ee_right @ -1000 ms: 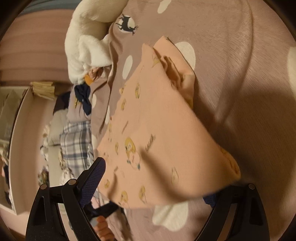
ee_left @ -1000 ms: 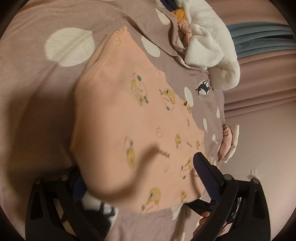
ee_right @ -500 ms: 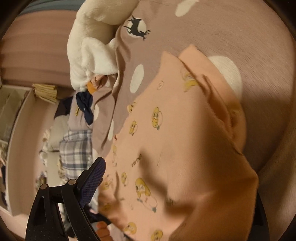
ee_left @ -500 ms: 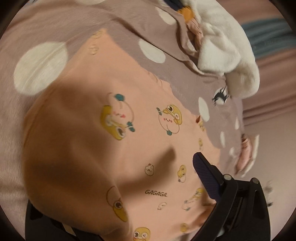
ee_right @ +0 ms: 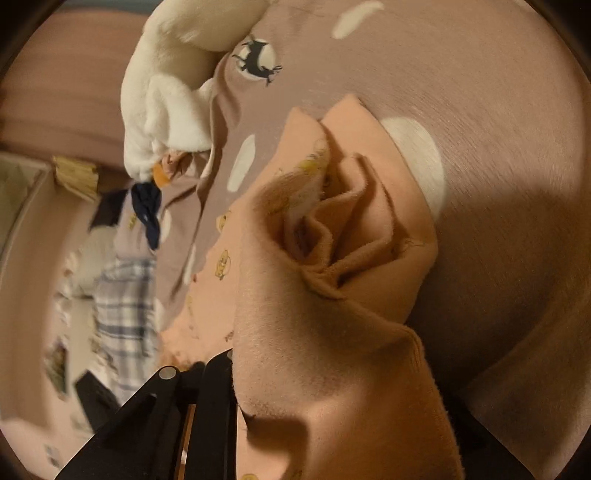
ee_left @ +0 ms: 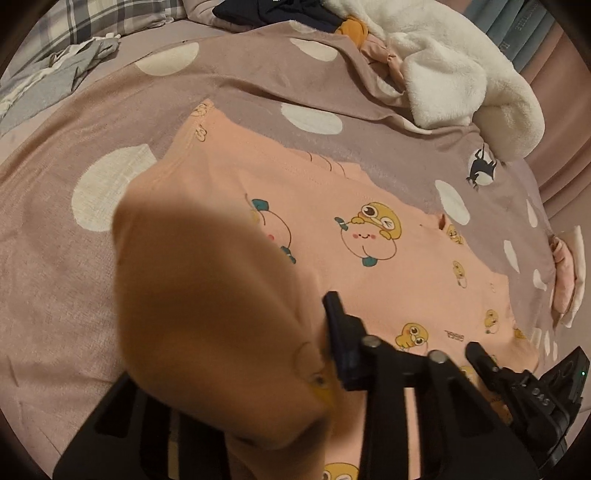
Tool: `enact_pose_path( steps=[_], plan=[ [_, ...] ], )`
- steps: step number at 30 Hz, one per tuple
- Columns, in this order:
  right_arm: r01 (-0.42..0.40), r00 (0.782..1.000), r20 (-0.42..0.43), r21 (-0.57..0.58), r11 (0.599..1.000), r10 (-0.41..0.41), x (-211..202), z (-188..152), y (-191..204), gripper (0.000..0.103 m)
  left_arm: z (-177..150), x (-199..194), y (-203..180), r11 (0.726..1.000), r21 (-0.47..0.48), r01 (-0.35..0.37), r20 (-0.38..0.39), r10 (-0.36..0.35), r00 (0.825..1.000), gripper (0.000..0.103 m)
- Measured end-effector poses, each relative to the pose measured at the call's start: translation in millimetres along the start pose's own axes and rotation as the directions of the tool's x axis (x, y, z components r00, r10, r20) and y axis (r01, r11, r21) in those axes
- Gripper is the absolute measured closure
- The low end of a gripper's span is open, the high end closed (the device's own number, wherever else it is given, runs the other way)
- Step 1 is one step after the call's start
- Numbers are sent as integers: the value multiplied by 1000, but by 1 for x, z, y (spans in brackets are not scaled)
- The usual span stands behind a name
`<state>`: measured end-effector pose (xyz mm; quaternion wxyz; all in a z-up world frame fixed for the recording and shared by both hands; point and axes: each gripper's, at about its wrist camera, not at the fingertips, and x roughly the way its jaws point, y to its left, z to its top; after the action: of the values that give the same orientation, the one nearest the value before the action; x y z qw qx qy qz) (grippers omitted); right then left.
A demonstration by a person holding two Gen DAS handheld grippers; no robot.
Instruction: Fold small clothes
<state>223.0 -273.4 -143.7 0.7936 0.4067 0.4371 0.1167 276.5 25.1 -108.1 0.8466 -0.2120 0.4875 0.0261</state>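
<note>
A peach garment (ee_left: 369,266) printed with small yellow cartoon figures lies on the dotted mauve bed cover (ee_left: 258,74). My left gripper (ee_left: 288,332) is closing its jaws on a raised fold of the garment. Its right finger (ee_left: 336,317) presses into the cloth and the other finger is hidden under the fold. In the right wrist view the peach garment (ee_right: 332,258) is bunched into pleats. My right gripper (ee_right: 295,387) is closing on that bunch. Its left finger (ee_right: 218,373) is against the cloth and the other finger is covered. The right gripper's black body (ee_left: 524,391) shows at the lower right of the left wrist view.
A white fleece blanket (ee_left: 461,74) is heaped at the far right of the bed, with dark navy clothes (ee_left: 288,11) behind it. A plaid cloth (ee_left: 92,18) and a grey garment (ee_left: 55,74) lie at the far left. A pink item (ee_left: 565,280) sits at the bed's right edge.
Both pairs of jaws have come in from wide apart onto the garment. Its near edge now rises in a bunched fold close before each camera, and both hands have turned.
</note>
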Motion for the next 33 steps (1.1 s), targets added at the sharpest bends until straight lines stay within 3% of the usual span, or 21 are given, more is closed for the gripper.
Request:
enact_pose_path(
  steps=[3, 7, 13, 18, 20, 22, 28, 33],
  plan=[
    [30, 999, -14, -33, 999, -30, -1, 2, 7, 91, 3, -5, 4, 998, -25, 51, -34, -51, 998, 82],
    [-26, 999, -37, 22, 999, 27, -8, 3, 3, 91, 3, -18, 7, 994, -49, 100, -72, -103, 992, 87],
    [-62, 996, -62, 30, 998, 64, -28, -9, 8, 91, -10, -49, -2, 991, 29, 127, -91, -124, 988, 89],
    [-77, 994, -79, 45, 996, 80, -51, -28, 5, 91, -32, -68, 20, 980, -38, 193, -161, -197, 967, 89],
    [-102, 991, -81, 56, 993, 106, -66, -45, -2, 91, -47, -81, 27, 978, -21, 209, -171, -209, 963, 89],
    [-123, 989, -80, 35, 992, 125, -74, -58, -3, 91, -62, -93, 29, 979, 21, 200, -170, -194, 966, 89],
    [-46, 994, -101, -27, 999, 44, -91, -112, -16, 91, -106, -115, 45, 981, 82, 175, -182, -158, 971, 87],
    [-26, 994, -110, -1, 1000, 26, -96, -118, -22, 90, -116, -121, 54, 987, 111, 119, -181, -98, 979, 84]
  ],
)
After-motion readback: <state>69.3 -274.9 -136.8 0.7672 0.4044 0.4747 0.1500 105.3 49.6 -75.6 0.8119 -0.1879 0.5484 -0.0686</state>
